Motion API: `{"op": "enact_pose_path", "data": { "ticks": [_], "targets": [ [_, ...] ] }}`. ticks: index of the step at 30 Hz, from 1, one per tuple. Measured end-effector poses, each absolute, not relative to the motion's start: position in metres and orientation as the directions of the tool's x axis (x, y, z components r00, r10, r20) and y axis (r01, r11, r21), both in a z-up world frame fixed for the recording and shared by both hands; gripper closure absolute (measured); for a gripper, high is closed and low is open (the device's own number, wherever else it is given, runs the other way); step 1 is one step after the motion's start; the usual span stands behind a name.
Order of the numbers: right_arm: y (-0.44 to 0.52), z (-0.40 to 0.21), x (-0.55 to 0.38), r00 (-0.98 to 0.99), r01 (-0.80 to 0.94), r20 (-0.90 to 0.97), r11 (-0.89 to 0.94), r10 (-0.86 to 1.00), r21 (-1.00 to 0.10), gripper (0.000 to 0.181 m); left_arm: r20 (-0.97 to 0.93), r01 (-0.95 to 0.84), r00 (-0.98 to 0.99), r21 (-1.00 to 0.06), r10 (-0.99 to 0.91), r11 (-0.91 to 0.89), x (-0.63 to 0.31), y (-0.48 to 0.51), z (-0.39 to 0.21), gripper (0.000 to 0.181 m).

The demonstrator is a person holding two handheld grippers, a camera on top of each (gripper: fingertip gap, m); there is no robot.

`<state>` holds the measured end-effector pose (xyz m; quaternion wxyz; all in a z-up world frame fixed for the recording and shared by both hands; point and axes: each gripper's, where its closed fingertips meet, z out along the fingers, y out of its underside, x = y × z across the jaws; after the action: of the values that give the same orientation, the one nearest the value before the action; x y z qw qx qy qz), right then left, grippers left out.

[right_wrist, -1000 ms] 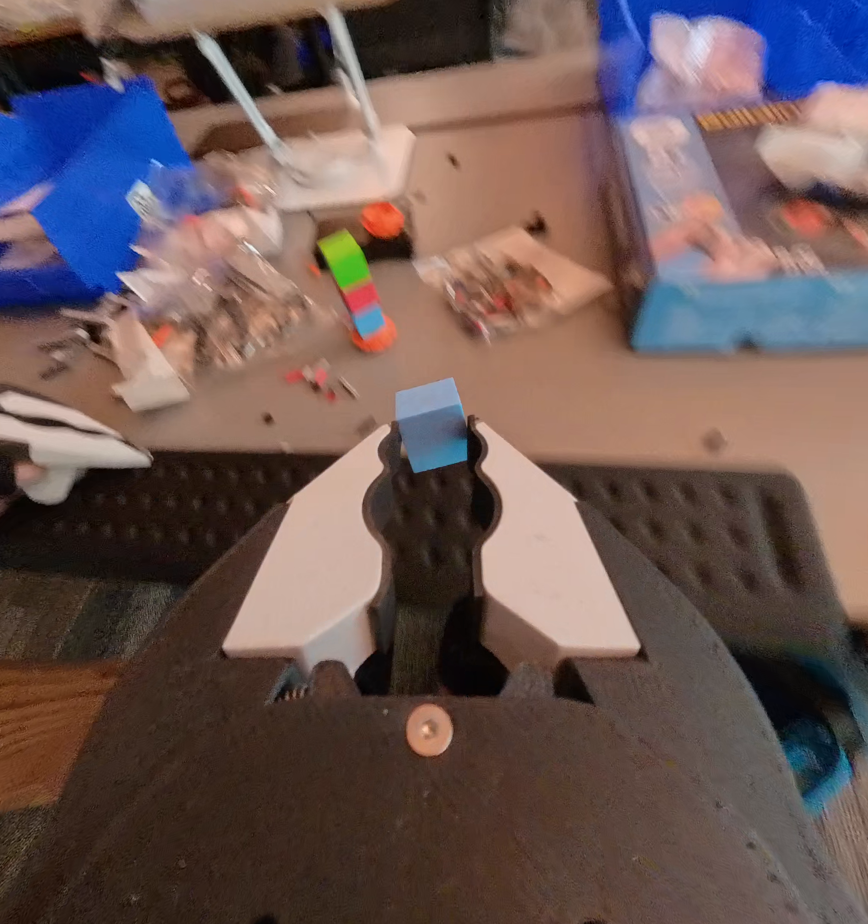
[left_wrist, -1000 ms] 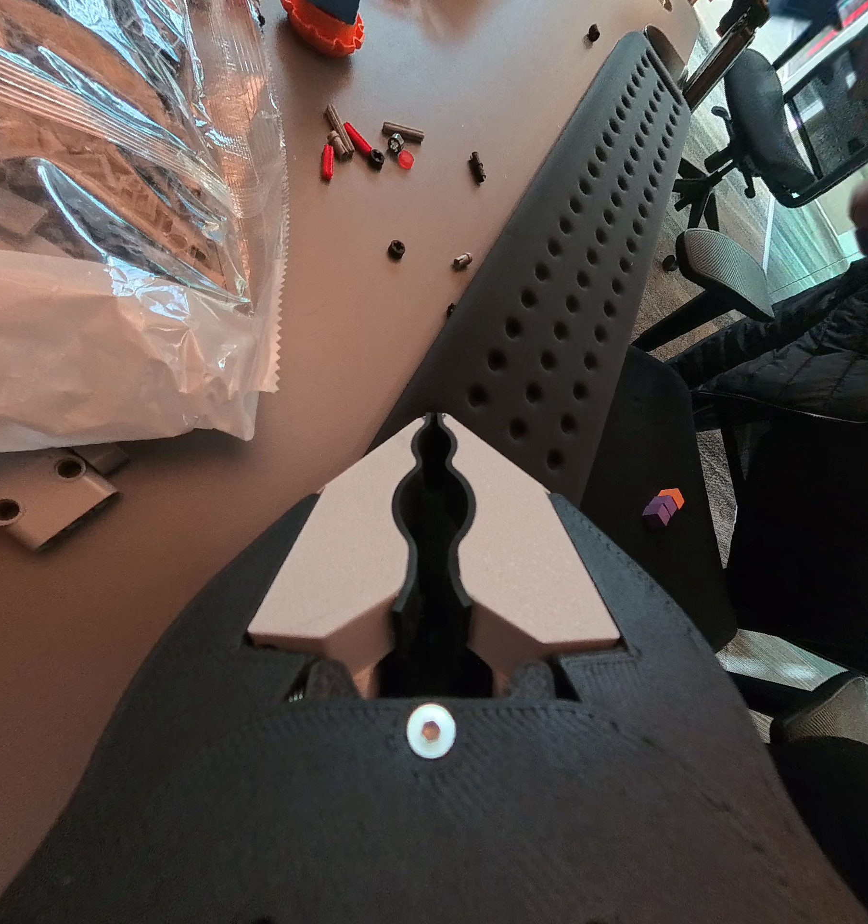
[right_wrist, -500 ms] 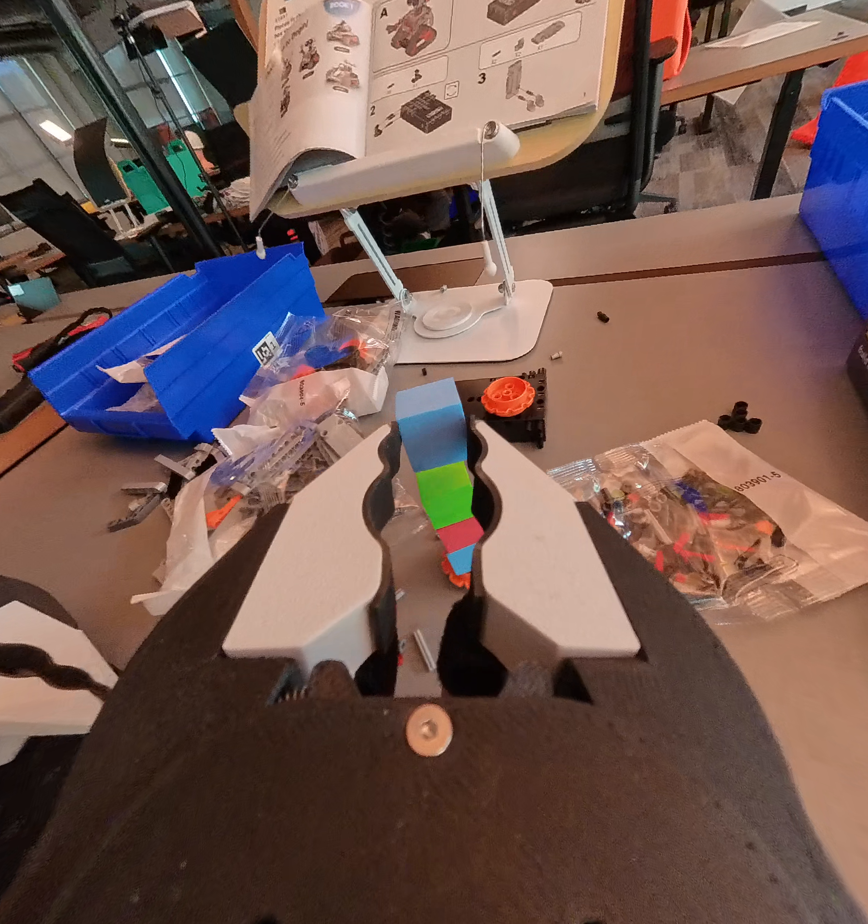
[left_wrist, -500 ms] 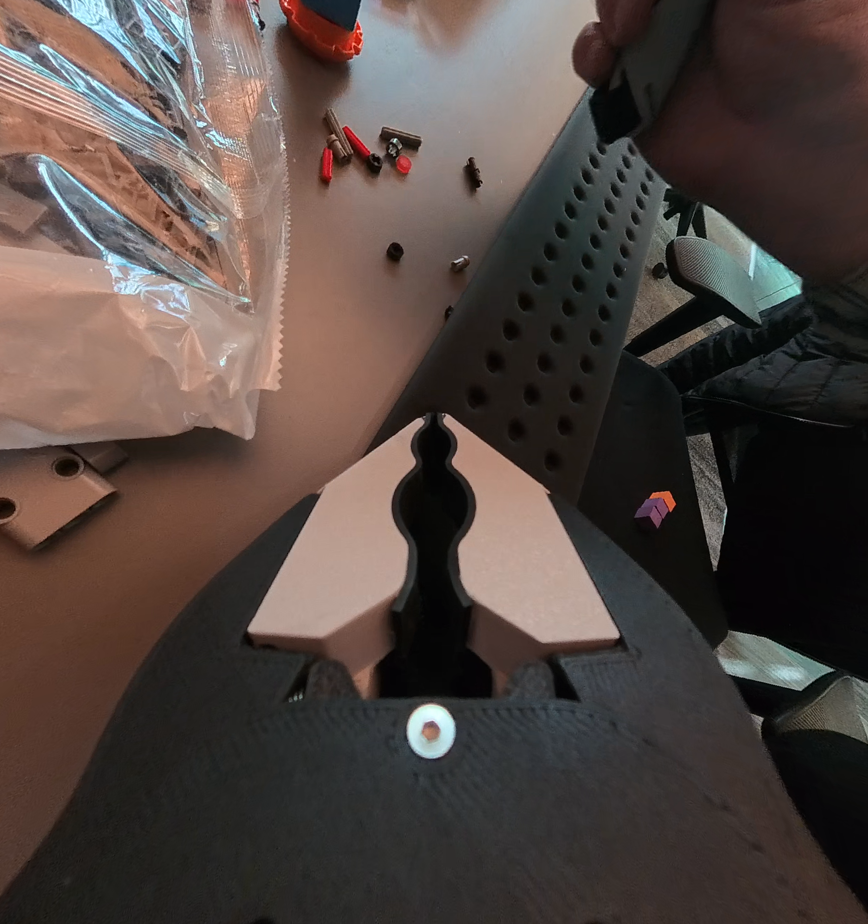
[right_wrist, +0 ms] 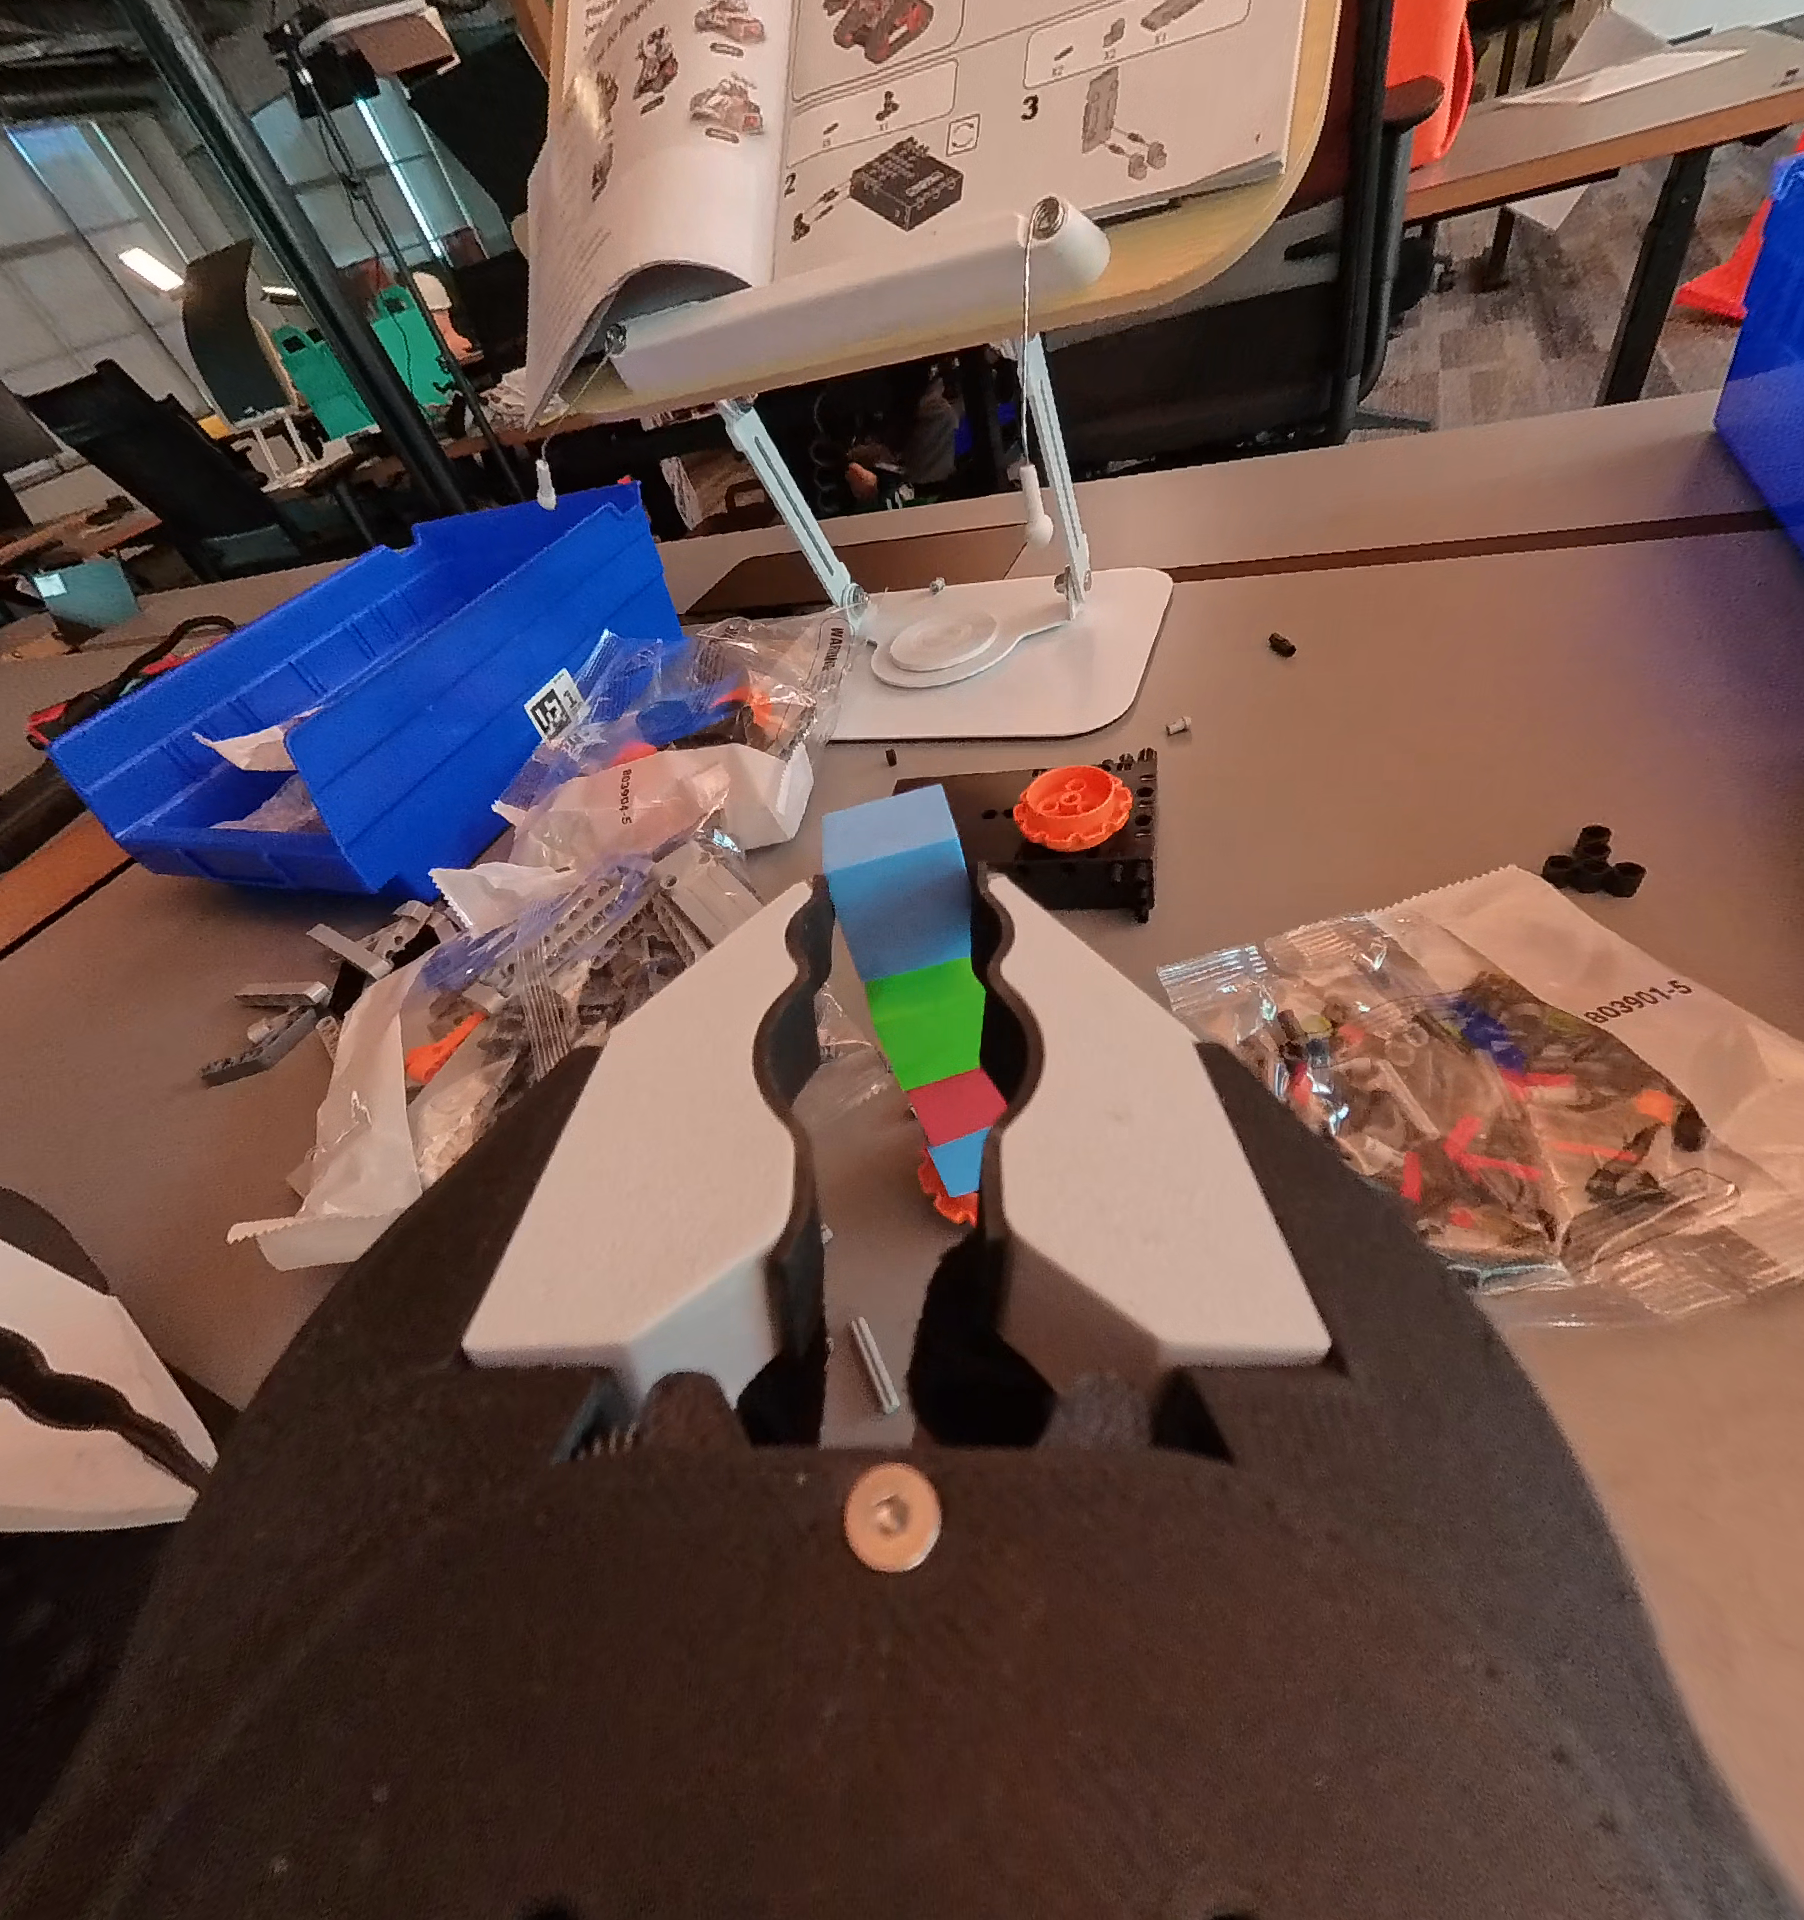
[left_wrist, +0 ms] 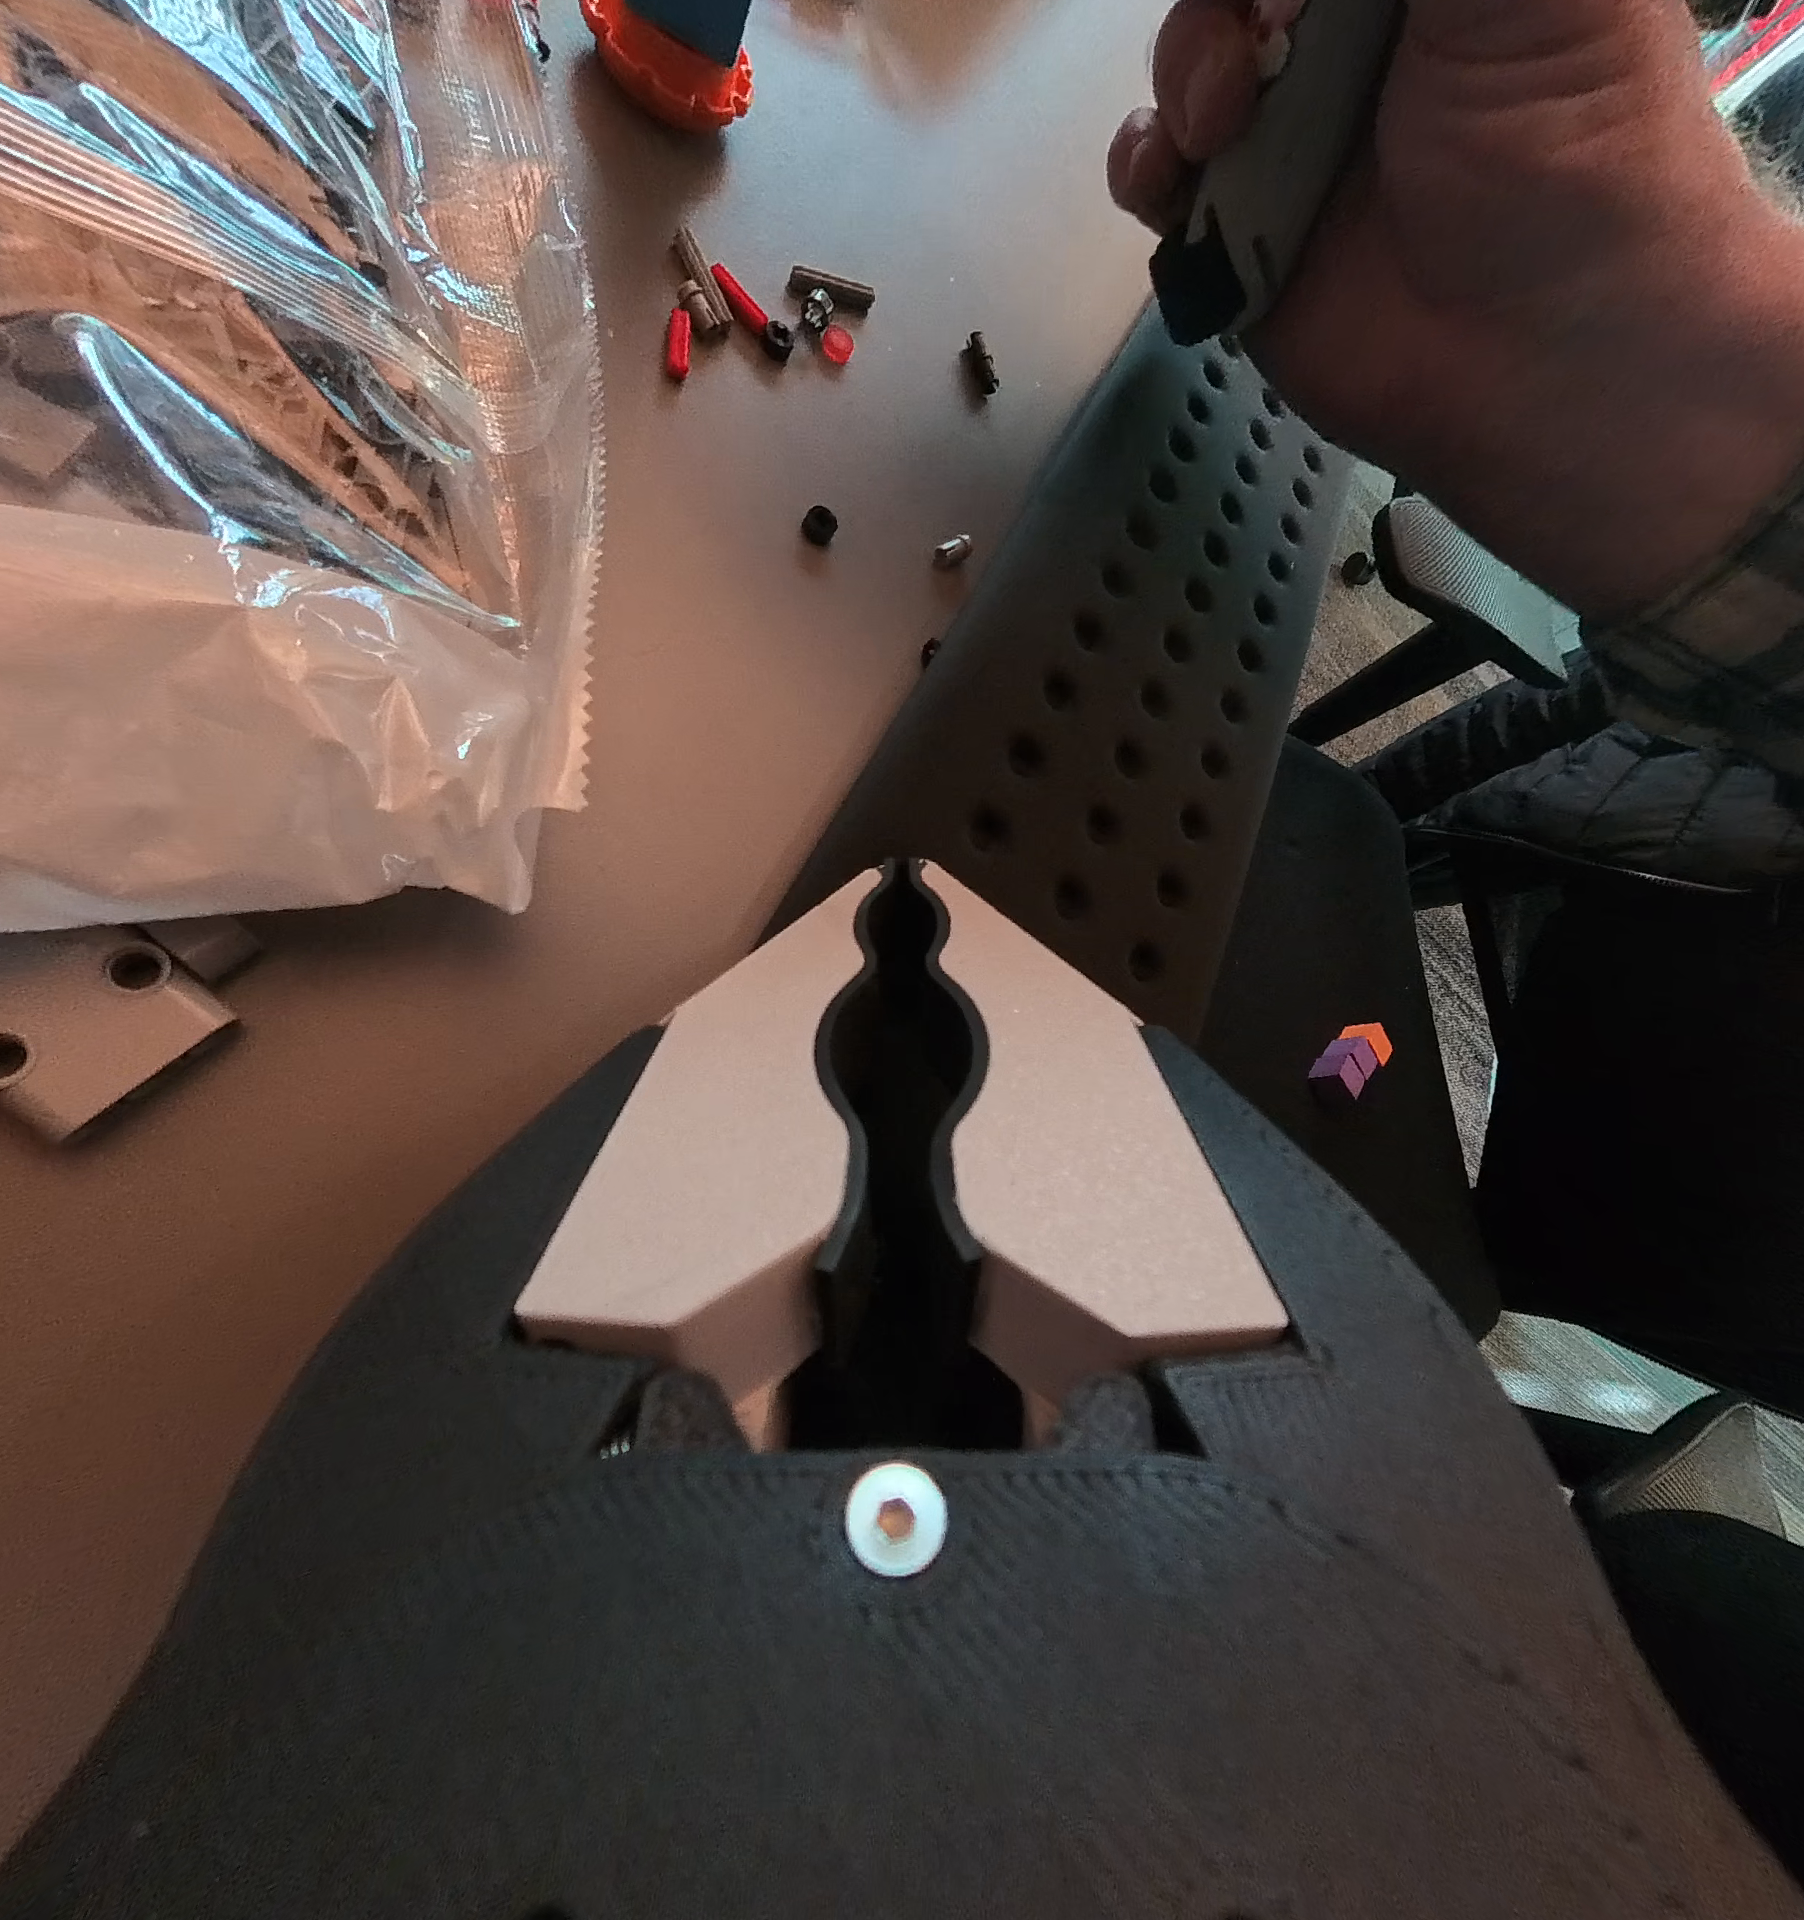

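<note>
My right gripper [right_wrist: 903,894] is shut on a light blue cube [right_wrist: 893,862]. The cube sits at the top of a leaning stack: a green block [right_wrist: 927,1023], a red block [right_wrist: 955,1107] and a small blue block [right_wrist: 960,1158] on an orange wheel [right_wrist: 948,1205]. The wheel's base also shows at the top of the left wrist view [left_wrist: 669,73]. My left gripper [left_wrist: 903,873] is shut and empty, low over the table edge by a black perforated pad [left_wrist: 1137,644]. It also shows at the lower left of the right wrist view [right_wrist: 46,1382].
A clear plastic bag [left_wrist: 202,520], grey plates [left_wrist: 77,1039] and loose pins [left_wrist: 752,312] lie left of the left gripper. A hand [left_wrist: 1500,260] is at its upper right. Around the stack are parts bags [right_wrist: 1500,1122], a blue bin [right_wrist: 358,707], a black plate with an orange gear [right_wrist: 1074,810] and a booklet stand [right_wrist: 981,665]. About 25 centimeters separates my left fingertips from my right. The right tips stand about 8 centimeters off the small blue block [right_wrist: 960,1158].
My right gripper carried the light blue cube forward from the table edge to the top of the stack. The hand came into the left wrist view. My left gripper stayed put.
</note>
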<state>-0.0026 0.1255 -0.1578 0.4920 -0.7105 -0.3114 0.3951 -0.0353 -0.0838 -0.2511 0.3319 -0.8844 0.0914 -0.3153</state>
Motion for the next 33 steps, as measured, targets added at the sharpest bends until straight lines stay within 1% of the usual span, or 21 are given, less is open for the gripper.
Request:
{"op": "enact_pose_path", "data": {
  "ticks": [14, 21, 25, 33],
  "targets": [
    [0.1241, -0.1666, -0.0022, 0.494, 0.063, -0.27, -0.344, 0.827, -0.937, 0.155, 0.498, 0.048, 0.784, -0.644, -0.371, -0.763, -0.0354, -0.0838, -0.2511, 0.181],
    [0.1194, -0.1671, 0.0005, 0.485, 0.081, -0.261, -0.34, 0.835, -0.937, 0.149, 0.499, 0.049, 0.784, -0.643, -0.37, -0.764, -0.0356, -0.0838, -0.2512, 0.181],
    [0.1194, -0.1689, -0.0033, 0.47, 0.116, -0.234, -0.322, 0.851, -0.94, 0.154, 0.499, 0.048, 0.784, -0.642, -0.37, -0.765, -0.0356, -0.0838, -0.2513, 0.181],
    [0.1215, -0.1614, -0.0041, 0.433, 0.113, -0.223, -0.298, 0.874, -0.948, 0.156, 0.504, 0.052, 0.78, -0.642, -0.37, -0.765, -0.0357, -0.0839, -0.2511, 0.181]
  ]
}}
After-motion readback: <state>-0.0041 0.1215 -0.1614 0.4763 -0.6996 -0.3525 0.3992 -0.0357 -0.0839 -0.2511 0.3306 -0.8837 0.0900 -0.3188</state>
